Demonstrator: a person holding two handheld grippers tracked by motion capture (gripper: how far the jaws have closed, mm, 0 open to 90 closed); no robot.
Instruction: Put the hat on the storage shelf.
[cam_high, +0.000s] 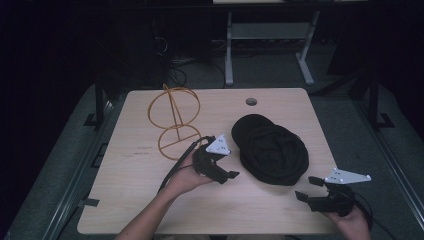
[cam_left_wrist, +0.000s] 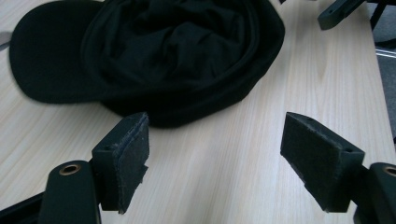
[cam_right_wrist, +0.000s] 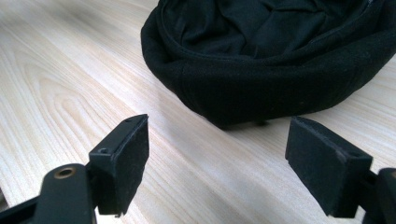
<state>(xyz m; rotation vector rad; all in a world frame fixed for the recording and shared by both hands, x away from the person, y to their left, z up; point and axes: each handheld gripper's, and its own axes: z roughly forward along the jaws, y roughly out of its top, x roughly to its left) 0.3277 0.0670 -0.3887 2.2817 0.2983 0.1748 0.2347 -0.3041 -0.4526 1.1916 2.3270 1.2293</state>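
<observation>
High view: one black cap (cam_high: 270, 150) upside down, crumpled lining up, right of table (cam_high: 140, 200) centre; one gold wire stand (cam_high: 175, 122) far-left. Left gripper (cam_high: 227, 170) just beside cap, right gripper (cam_high: 309, 189) near. Gripper views: both sets of jaws spread, empty, cap ahead.

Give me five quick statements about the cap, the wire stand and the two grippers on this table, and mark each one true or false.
1. The black cap lies upside down, its hollow facing up. True.
2. The left gripper is clamped on the cap's brim. False: its jaws stand open, short of the cap, holding nothing.
3. The gold wire stand stands on the wooden table, apart from the cap. True.
4. The right gripper is shut. False: its jaws are spread wide, pointing at the cap.
5. The cap hangs on the wire stand. False: it rests on the tabletop beside it.
</observation>
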